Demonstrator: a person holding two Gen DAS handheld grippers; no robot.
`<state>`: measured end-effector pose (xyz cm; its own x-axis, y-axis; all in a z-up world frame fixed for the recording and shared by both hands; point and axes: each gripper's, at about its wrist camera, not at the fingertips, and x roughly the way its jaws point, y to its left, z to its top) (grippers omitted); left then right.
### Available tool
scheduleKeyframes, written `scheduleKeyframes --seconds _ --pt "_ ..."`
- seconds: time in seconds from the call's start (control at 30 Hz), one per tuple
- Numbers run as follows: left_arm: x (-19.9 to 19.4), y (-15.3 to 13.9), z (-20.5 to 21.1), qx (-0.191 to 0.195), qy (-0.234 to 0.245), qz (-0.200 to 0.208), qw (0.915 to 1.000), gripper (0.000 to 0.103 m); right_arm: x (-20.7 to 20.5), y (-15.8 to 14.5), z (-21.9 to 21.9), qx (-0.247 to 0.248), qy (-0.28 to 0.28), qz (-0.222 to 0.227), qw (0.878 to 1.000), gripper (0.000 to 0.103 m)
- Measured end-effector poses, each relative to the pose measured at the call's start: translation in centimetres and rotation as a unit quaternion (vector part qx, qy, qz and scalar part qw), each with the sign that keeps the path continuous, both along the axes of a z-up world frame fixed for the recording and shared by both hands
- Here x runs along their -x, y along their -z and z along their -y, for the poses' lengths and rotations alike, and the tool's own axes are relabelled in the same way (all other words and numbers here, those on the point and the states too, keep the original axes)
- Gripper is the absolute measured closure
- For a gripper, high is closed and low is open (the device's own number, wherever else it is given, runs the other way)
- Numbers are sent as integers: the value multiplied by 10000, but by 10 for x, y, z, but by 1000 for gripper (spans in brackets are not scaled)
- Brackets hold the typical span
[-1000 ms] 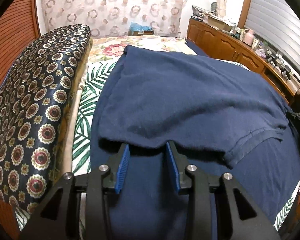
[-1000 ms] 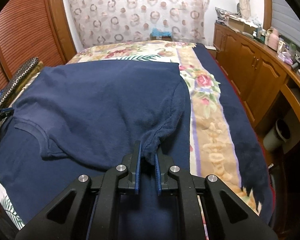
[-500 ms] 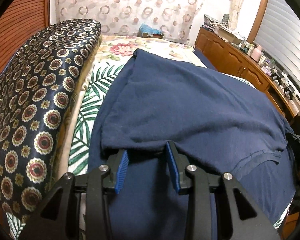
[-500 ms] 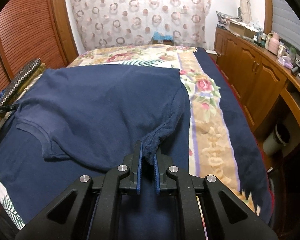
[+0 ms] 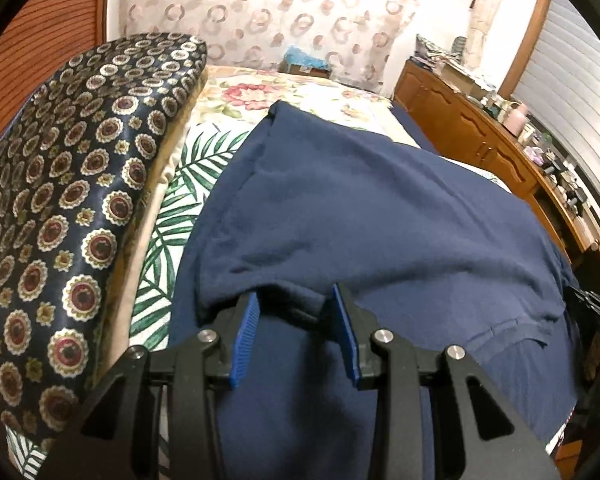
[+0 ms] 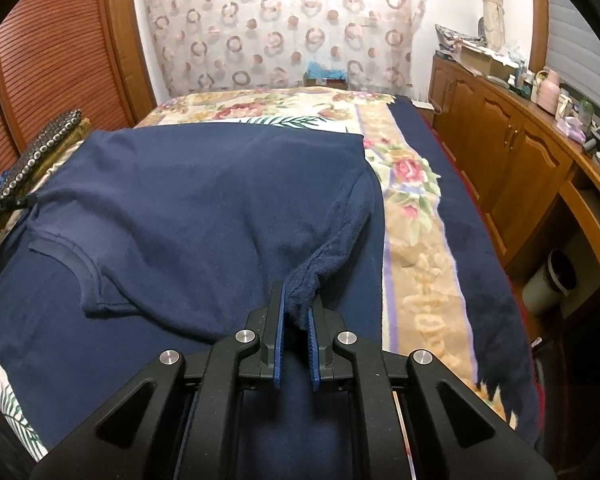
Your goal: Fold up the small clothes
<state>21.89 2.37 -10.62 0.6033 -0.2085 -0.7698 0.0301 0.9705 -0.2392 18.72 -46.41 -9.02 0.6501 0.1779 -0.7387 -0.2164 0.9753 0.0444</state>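
Observation:
A navy T-shirt [image 5: 380, 208] lies spread over the bed, its neckline [image 6: 68, 256] facing me. My left gripper [image 5: 296, 300] has its jaws partly apart with a bunched fold of the shirt's near left edge between the blue pads [image 5: 246, 324], and the cloth hangs raised from them. In the right wrist view the left gripper [image 6: 8, 205] shows at the far left, at the shirt's drawn-out corner. My right gripper [image 6: 298, 300] is shut on the T-shirt [image 6: 204, 200] at its right sleeve, which stands pinched up between the pads.
A dark blue blanket [image 6: 100, 360] lies under the shirt on a floral bedspread [image 6: 412, 184]. A patterned cushion [image 5: 72, 208] runs along the bed's left side. Wooden cabinets [image 6: 512, 152] with clutter on top line the right wall, and a bin [image 6: 552, 284] stands below.
The left wrist view has rolled and shifted slightly, and the shirt's edge now bunches down between the left pads. The right gripper and its pinched sleeve have stayed put.

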Motion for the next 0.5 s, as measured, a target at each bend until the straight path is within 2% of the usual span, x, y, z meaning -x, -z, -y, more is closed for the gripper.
scheduleKeyframes --seconds 0.07,0.13,0.17,0.2,0.5 --pt "0 2 1 -49 -8 33 10000 68 1 -4 1 -34 -14 83 10000 97" --pt "2 1 4 -150 35 134 9998 85 3 -8 1 -73 -20 173 9998 97" --pt "2 0 5 -185 55 159 9997 90 4 -11 1 -91 -22 220 9997 98" --pt "3 0 6 -230 69 190 9995 103 6 -14 2 -115 -21 272 9996 98" --pt "35 -33 2 -622 164 928 9936 103 19 -51 8 -387 49 772 9963 98"
